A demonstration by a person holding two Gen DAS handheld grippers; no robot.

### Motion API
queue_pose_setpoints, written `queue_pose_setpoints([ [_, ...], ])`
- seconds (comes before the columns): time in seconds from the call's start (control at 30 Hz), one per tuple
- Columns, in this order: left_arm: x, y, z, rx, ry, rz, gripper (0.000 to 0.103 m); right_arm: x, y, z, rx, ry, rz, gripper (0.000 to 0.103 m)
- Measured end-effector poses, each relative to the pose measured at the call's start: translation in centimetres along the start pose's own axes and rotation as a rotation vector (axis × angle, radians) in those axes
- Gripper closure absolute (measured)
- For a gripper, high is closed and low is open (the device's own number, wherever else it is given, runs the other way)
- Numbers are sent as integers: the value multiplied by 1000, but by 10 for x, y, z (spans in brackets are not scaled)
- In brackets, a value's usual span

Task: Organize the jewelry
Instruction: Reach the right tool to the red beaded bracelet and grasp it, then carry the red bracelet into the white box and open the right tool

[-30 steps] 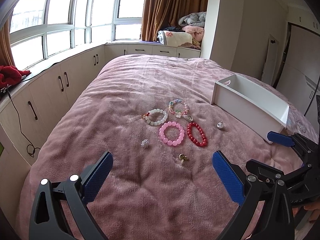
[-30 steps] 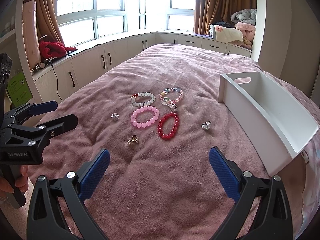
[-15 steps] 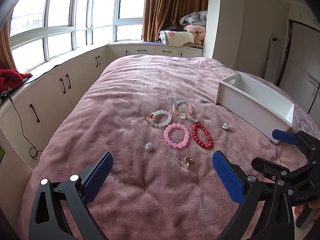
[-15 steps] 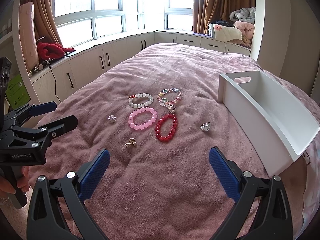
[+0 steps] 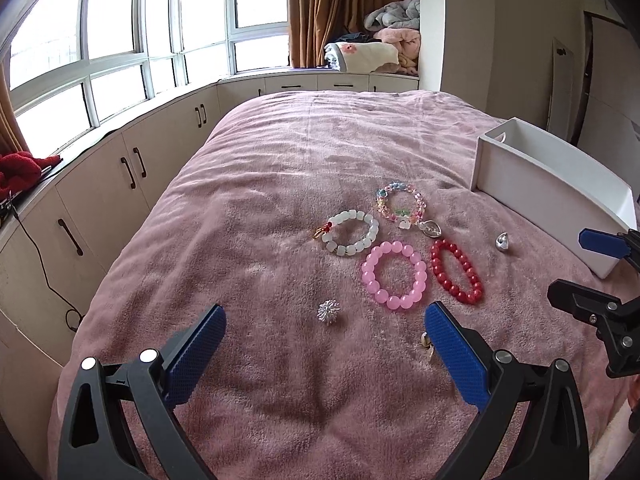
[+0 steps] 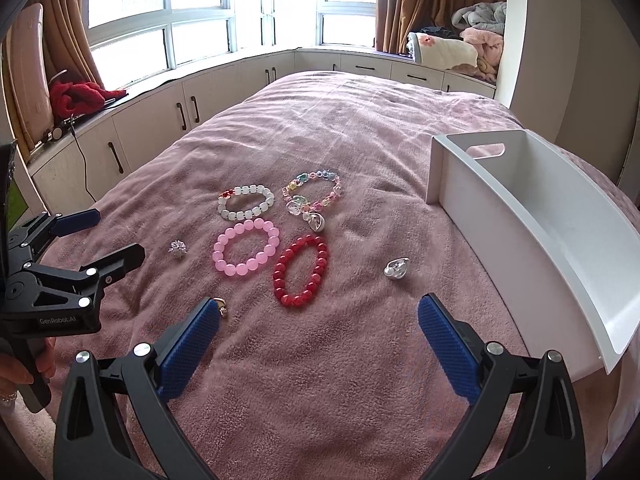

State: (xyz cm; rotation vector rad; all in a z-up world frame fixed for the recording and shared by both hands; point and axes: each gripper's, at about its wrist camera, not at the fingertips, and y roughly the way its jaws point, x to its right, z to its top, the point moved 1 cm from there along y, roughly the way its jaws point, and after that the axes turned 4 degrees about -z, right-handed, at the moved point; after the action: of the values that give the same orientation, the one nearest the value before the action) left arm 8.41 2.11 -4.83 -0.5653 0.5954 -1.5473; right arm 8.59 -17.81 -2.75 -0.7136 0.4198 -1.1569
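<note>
Jewelry lies on a pink bedspread (image 5: 280,184): a white bead bracelet (image 5: 351,233), a pastel charm bracelet (image 5: 400,202), a pink bead bracelet (image 5: 394,275), a red bead bracelet (image 6: 301,269), a spiky silver piece (image 5: 329,311), a silver ring (image 6: 396,268) and a small gold piece (image 6: 221,305). A white tray (image 6: 532,216) stands empty on the right. My left gripper (image 5: 324,354) is open and empty, low over the bed, just short of the spiky silver piece. My right gripper (image 6: 316,346) is open and empty too, a little short of the red bracelet.
White cabinets (image 5: 132,164) run under the curved windows along the bed's left side and far end. A red garment (image 6: 76,94) and a trailing cable (image 5: 44,264) are on the left. Folded blankets (image 5: 372,56) sit at the back. A hand (image 6: 24,364) holds the left gripper.
Both grippers have moved forward and lower toward the jewelry, which now looks larger. Their jaws stay open. No piece has shifted.
</note>
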Motion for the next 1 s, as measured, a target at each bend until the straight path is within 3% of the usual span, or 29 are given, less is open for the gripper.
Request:
queue_pose_setpoints([
  [0.23,14,41,3,-30,80,12,2,6,30,13,23,-35,38,7],
  [0.4,5,57,1,-47,49,11,2,-4,57,18,-10,-84,78,27],
  [0.57,-11,66,-2,-57,-14,-12,2,-6,91,14,-118,-83,75,50],
  [0.67,-18,70,-6,-69,-42,-36,3,-1,105,10,-163,-54,58,52],
  [0.73,-17,74,-8,-84,-37,-41,10,3,113,7,-197,-37,63,54],
  [0.77,-15,77,-9,-95,-29,-45,17,5,115,6,-206,-32,67,55],
  [0.8,-13,81,-10,-112,-15,-48,32,5,116,6,-207,-28,74,58],
  [0.83,-10,83,-12,-125,-1,-43,35,6,116,6,-208,-25,83,62],
  [0.9,-6,83,-14,-118,22,-36,40,5,115,5,-218,-11,117,80],
  [1.0,-2,81,-15,-111,44,-38,54,6,113,4,-219,12,176,92],
])
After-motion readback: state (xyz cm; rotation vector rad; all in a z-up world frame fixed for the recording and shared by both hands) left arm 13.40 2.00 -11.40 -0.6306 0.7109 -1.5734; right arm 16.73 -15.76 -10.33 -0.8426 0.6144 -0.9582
